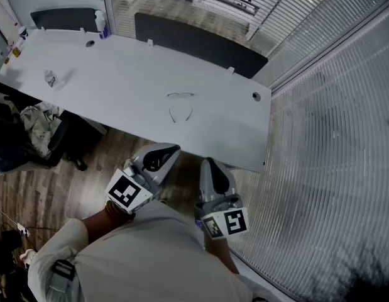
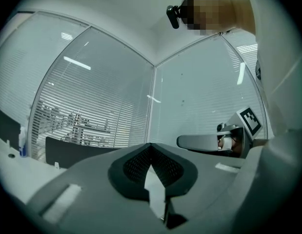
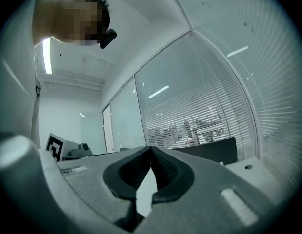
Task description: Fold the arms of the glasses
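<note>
1. plainly, the thin wire-framed glasses point(image 1: 180, 107) lay on the wide white desk point(image 1: 119, 93), right of its middle. both arms were spread toward the near edge, neither one folded.
2. the left gripper point(image 1: 171, 148) and right gripper point(image 1: 208, 162) hung side by side just short of the desk's near edge, well apart from the glasses. they were probably lined up to reach one arm each.
3. each pair of jaws was pressed together on nothing. i judged they would have to part before nipping a thin arm.
4. no brand or words could be read. the left gripper's marker cube point(image 1: 127, 190) bore only a black-and-white square pattern, and any print on the small clear container point(image 1: 51, 78) at the desk's left was too small to read.
</note>
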`<state>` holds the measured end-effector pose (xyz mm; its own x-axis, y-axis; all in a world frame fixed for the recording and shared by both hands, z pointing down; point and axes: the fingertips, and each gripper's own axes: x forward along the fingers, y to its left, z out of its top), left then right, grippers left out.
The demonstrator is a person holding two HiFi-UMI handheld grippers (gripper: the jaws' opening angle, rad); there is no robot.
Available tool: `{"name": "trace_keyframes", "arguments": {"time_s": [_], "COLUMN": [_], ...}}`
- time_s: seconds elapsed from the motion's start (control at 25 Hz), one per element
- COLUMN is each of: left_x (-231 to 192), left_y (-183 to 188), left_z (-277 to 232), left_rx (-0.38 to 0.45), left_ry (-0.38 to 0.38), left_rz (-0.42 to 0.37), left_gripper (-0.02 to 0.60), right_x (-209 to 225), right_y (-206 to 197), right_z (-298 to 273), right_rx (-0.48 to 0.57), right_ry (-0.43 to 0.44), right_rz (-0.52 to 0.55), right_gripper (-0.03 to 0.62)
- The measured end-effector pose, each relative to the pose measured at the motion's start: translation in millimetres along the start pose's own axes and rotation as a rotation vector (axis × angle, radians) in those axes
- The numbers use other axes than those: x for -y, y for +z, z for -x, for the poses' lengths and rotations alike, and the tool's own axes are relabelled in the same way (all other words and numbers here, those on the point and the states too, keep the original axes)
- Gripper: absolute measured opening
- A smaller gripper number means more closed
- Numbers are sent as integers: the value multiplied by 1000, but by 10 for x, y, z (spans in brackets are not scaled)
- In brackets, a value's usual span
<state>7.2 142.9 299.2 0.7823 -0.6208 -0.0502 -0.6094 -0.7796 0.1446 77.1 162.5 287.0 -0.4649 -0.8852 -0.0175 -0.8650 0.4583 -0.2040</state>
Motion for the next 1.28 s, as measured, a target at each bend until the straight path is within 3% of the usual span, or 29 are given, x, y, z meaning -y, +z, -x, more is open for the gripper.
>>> {"name": "trace_keyframes", "arguments": {"time_s": [0.36, 0.56, 0.88, 1.28], "left_x": [-1082, -1482, -1766, -1778], "left_y": [76, 136, 52, -160], "left_z": [-504, -695, -925, -1043], "left_rx": [8, 16, -30, -98], "left_ry": [-16, -45, -29, -14], "left_rz": [36, 7, 41, 100], "left_gripper": [3, 3, 3, 3], "right_x": [300, 379, 581, 774], "right_y": [-19, -1, 6, -297], "right_z": [-1220, -1682, -1962, -1980], "right_rx": [-43, -43, -66, -164], "right_ry": [-4, -16, -17, -22], "right_rz": [57, 91, 106, 50], "right_gripper": [0, 0, 0, 0]}}
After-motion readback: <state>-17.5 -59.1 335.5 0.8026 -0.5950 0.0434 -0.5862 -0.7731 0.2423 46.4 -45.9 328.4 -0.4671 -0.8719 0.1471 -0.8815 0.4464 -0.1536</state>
